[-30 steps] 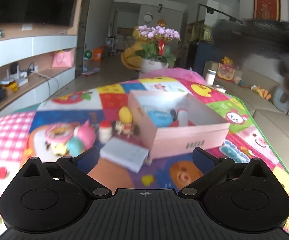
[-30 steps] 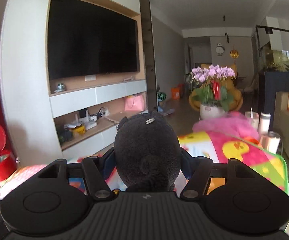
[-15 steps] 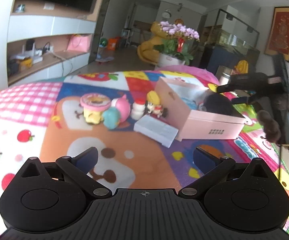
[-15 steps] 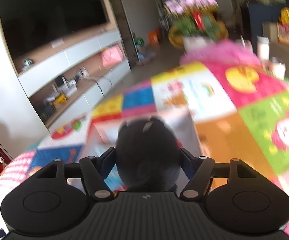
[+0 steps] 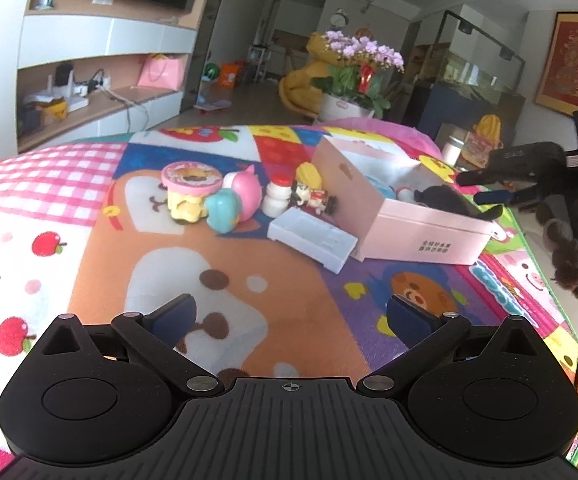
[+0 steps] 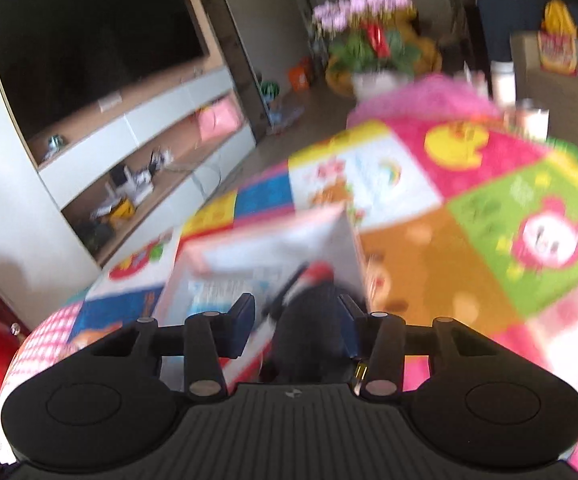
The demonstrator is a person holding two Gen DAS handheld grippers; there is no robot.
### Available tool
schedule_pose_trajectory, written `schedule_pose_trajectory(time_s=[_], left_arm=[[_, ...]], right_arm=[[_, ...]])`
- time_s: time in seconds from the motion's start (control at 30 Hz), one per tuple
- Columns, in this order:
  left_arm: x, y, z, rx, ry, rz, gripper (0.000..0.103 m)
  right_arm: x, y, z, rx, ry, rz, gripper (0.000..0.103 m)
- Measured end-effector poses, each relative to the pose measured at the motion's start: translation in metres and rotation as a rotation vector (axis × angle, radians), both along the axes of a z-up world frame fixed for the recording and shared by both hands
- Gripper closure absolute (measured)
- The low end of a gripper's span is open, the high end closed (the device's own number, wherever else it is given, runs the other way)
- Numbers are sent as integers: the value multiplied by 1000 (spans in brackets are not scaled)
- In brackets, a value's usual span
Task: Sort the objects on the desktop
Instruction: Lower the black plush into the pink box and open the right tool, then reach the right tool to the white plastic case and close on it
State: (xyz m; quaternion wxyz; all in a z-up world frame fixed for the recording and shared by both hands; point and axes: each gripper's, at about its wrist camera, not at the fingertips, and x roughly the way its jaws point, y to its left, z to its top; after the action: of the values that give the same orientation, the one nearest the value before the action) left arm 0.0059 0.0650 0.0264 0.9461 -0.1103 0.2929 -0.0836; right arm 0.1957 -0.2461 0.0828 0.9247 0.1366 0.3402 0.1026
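A pink cardboard box (image 5: 421,236) stands on the colourful play mat (image 5: 249,288). A black plush toy (image 5: 445,200) lies inside it at the right end, on other toys. My right gripper (image 5: 477,188) reaches over the box's right corner. In the right wrist view its jaws (image 6: 295,312) are closing, and the black plush (image 6: 309,328) sits low between them; the left finger (image 6: 241,320) stands clear of it. My left gripper (image 5: 289,312) hovers open over the mat with nothing between its fingers.
Left of the box stand several small toys: a donut-topped figure (image 5: 189,188), a pink and teal figure (image 5: 233,200), a white bottle with a red cap (image 5: 277,196), and small dolls (image 5: 309,188). A white flat case (image 5: 313,240) leans against the box front. The mat's right edge (image 5: 561,320) is close.
The right gripper came down over the box with the black plush, which now lies in the box. The left gripper drew back from the box, and the toys sit farther from it.
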Motion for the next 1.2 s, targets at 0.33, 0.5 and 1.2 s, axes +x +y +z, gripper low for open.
schedule_pose_trajectory(time_s=[0.33,0.5,1.2], left_arm=[[-1,-6,-3,-6,19,-15,0],[-6,1,-5,6,19,1,0],[-17,24,-12,124,6,228,0]], right_arm=[[49,25,-28,0,103,-36,50],[21,19,-15,-38,22,31,50],[-65,216,-9,-382,-223,488,52]])
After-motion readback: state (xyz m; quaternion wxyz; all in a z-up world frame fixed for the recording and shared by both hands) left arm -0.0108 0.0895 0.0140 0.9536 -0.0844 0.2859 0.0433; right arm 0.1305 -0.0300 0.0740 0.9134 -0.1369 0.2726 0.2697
